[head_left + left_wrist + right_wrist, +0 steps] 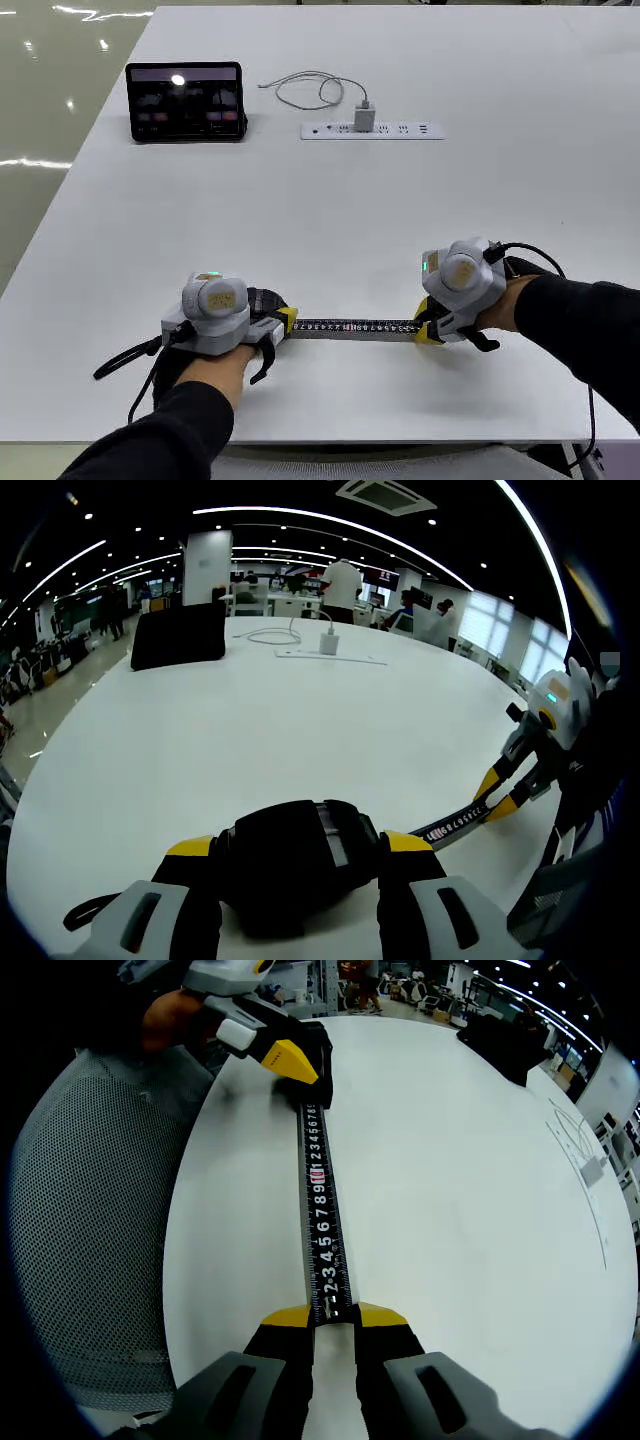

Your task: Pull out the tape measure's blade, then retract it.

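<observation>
A black tape measure case (298, 865) sits clamped between the yellow-tipped jaws of my left gripper (284, 322), low on the white table (330, 220). Its blade (355, 327) runs out to the right, numbered markings up, lying just above the tabletop. My right gripper (421, 328) is shut on the blade's end (331, 1310). In the right gripper view the blade (320, 1210) stretches straight away to the case (312, 1055) in the left gripper (285, 1060). From the left gripper view, the right gripper (505, 792) pinches the blade (455, 825) at the right.
A dark tablet (185, 100) stands at the back left of the table. A white power strip (372, 130) with a charger (363, 117) and a looped cable (305, 90) lies behind centre. A grey mesh chair (95, 1230) is by the table's near edge. People stand at far benches (340, 585).
</observation>
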